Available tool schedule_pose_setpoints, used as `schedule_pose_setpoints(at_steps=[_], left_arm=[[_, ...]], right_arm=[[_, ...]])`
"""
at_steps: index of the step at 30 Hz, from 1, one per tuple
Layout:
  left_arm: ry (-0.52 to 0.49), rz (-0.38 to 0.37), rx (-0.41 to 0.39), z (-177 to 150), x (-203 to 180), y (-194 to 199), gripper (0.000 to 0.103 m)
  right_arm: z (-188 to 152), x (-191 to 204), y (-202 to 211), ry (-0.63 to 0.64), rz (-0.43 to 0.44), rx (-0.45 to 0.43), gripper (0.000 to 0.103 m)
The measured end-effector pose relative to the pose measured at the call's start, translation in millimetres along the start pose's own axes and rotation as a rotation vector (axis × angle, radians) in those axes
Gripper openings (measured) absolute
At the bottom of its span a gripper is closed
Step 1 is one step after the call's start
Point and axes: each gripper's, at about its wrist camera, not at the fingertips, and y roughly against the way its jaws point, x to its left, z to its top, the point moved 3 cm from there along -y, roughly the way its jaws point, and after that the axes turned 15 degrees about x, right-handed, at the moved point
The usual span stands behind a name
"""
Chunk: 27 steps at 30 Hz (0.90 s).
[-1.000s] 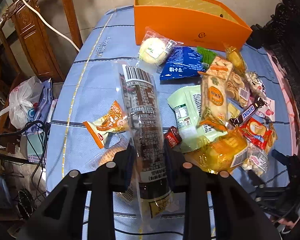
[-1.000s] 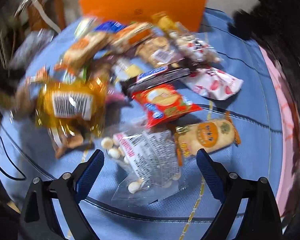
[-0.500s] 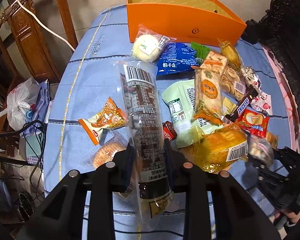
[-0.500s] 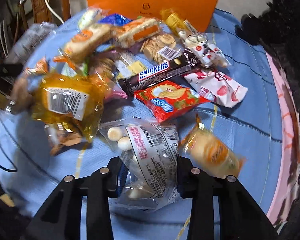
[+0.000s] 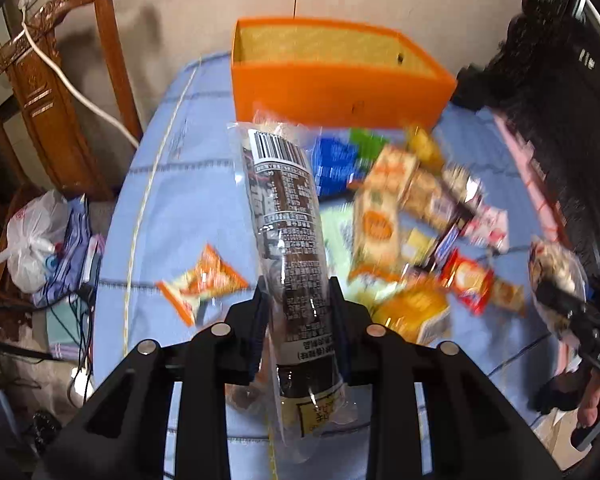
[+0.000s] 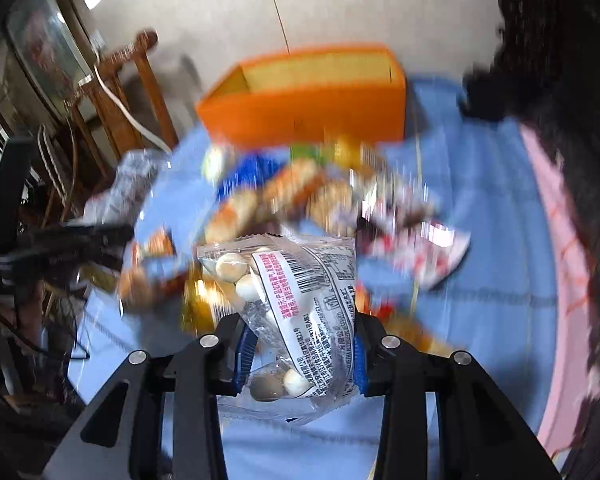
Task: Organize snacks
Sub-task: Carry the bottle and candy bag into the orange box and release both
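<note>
At the lower centre of each view, jaws clamp a packet: the left gripper [image 5: 298, 304] pinches a long brown-filled wrapper [image 5: 286, 248], the right gripper [image 6: 298, 344], its jaws just closed, a clear bag of pale balls [image 6: 296, 312]; orange box [image 5: 340, 80] at top of frame.

The box [image 5: 340, 92] is bright orange outside and pale yellow inside. The cloth [image 5: 172, 200] on the worktop is light blue with thin dark lines. The long packet [image 5: 288, 248] is see-through with brown and white print. The small bag [image 6: 300, 304] is see-through with white balls and pink writing.
</note>
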Motion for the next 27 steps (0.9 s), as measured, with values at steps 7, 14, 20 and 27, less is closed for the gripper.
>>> schedule_pose_setpoints(at_steps=[7, 14, 20, 27], left_arm=[[-0.007, -0.019, -0.078, 73, 0, 24, 0.027], [0.009, -0.07, -0.124, 163, -6, 23, 0.027], [0.041, -0.105, -0.1, 238, -10, -5, 0.027], [0.129, -0.119, 0.009, 282, 1, -55, 0.036]], right_arm=[[92, -7, 5, -0.002, -0.019, -0.156, 0.039], [188, -20, -20, -0.009, -0.042, -0.196, 0.039], [261, -40, -59, -0.058, -0.037, -0.179, 0.039], [300, -50, -107, -0.095, -0.051, -0.107, 0.045]])
